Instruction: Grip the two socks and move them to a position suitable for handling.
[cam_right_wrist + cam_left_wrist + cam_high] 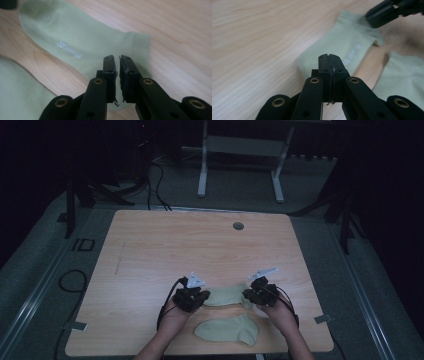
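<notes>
So both grippers sat at the far sock (226, 296), which lay flat on the worktop (150, 250); the second sock (227, 330) lay nearer the person. Left gripper (196, 296) jaws were together at one end, no fabric visibly between them. Right gripper (250, 295) jaws were nearly together with a thin slit, hovering at the other end, nothing pinched. Risk: if the hands lift now, the sock likely stays down. A shallow pinch on thin knit could slip, or bunch the fabric.
</notes>
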`<action>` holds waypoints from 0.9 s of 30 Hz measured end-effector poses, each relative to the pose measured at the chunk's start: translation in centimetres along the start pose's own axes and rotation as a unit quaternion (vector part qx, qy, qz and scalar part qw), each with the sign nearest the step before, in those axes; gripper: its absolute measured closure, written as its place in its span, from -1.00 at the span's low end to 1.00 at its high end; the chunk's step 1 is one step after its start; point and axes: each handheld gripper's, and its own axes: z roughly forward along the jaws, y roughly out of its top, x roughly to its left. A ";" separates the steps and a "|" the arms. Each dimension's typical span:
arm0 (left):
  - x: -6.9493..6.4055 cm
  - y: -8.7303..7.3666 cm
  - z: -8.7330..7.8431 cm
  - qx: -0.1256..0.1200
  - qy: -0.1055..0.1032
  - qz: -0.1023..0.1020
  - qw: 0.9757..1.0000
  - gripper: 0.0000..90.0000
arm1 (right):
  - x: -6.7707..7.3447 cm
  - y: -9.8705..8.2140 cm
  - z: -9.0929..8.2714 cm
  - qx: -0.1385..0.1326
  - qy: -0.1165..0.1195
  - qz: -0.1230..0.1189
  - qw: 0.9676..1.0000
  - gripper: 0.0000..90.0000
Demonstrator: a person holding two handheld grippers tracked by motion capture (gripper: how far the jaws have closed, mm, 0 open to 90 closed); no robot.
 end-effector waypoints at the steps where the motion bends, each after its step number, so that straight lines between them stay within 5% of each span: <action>1: -0.1 0.0 0.5 0.008 -0.003 0.001 1.000 0.97 | 0.2 -0.1 0.3 0.002 0.003 -0.004 1.000 0.84; 7: 0.8 -0.5 2.8 0.042 0.018 -0.004 0.999 0.97 | 0.7 -0.5 1.5 0.021 0.000 -0.014 1.000 0.84; 12: 1.4 -0.5 2.6 0.043 0.031 -0.004 0.999 0.96 | 0.7 -0.6 1.5 0.017 0.008 -0.012 1.000 0.68; 22: 1.6 -1.2 1.7 0.036 0.015 -0.017 0.999 0.93 | 1.1 -1.6 0.9 0.009 0.014 -0.006 1.000 0.60; 27: 1.1 -1.0 -0.1 0.018 -0.009 -0.016 1.000 0.60 | 0.8 -1.4 -0.5 -0.006 0.010 0.000 1.000 0.55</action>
